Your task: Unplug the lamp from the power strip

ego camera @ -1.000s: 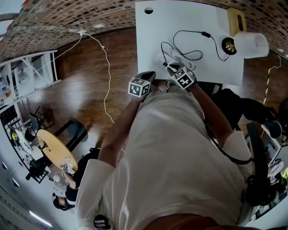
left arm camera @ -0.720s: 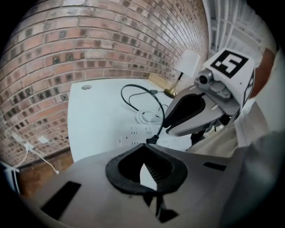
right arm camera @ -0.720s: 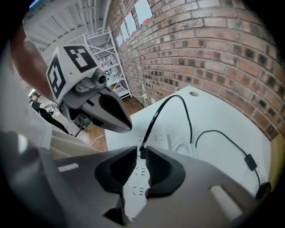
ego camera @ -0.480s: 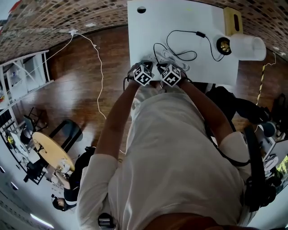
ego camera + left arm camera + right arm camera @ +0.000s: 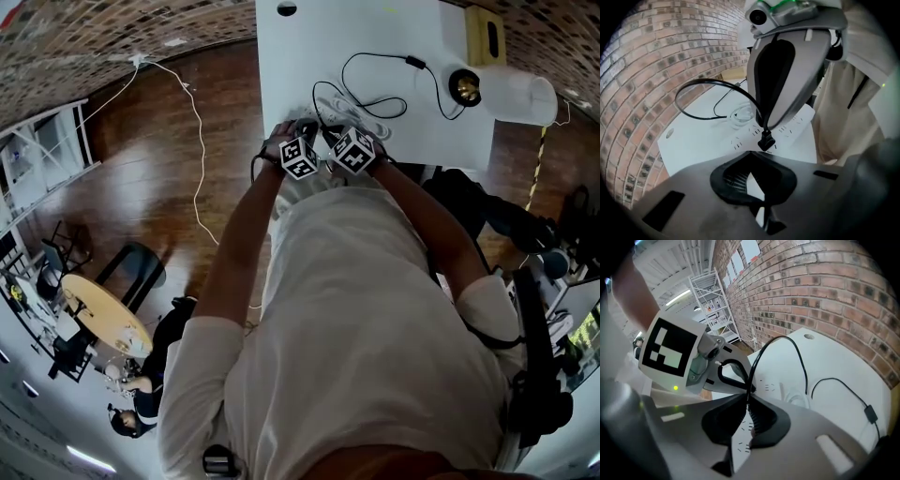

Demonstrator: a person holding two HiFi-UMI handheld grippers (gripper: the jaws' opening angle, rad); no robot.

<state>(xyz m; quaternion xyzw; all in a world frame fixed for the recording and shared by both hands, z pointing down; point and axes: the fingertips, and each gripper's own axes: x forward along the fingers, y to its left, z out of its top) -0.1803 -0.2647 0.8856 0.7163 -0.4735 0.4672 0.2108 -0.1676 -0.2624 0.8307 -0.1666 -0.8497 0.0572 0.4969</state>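
Note:
The white power strip [image 5: 353,116] lies near the front edge of the white table [image 5: 394,28]. The lamp [image 5: 511,92] lies at the table's right, and its black cord [image 5: 375,58] loops back to the strip. My right gripper [image 5: 747,401] is closing its jaws, and the pads pinch the cord [image 5: 757,364] just above the black plug [image 5: 765,139], which stands on the strip [image 5: 797,123]. I cannot tell whether its pins are seated. My left gripper [image 5: 750,155] is right beside it over the strip, fingertips together with nothing between them.
A yellow box [image 5: 486,36] sits at the table's back right, and a coiled clear cable [image 5: 739,115] lies by the strip. A brick wall [image 5: 642,79] runs behind the table. A thin white cable [image 5: 199,141] trails across the wooden floor at left. Dark chairs [image 5: 478,216] stand at right.
Both grippers have moved forward and come close together over the power strip. The head view has shifted, so the table sits more to the left.

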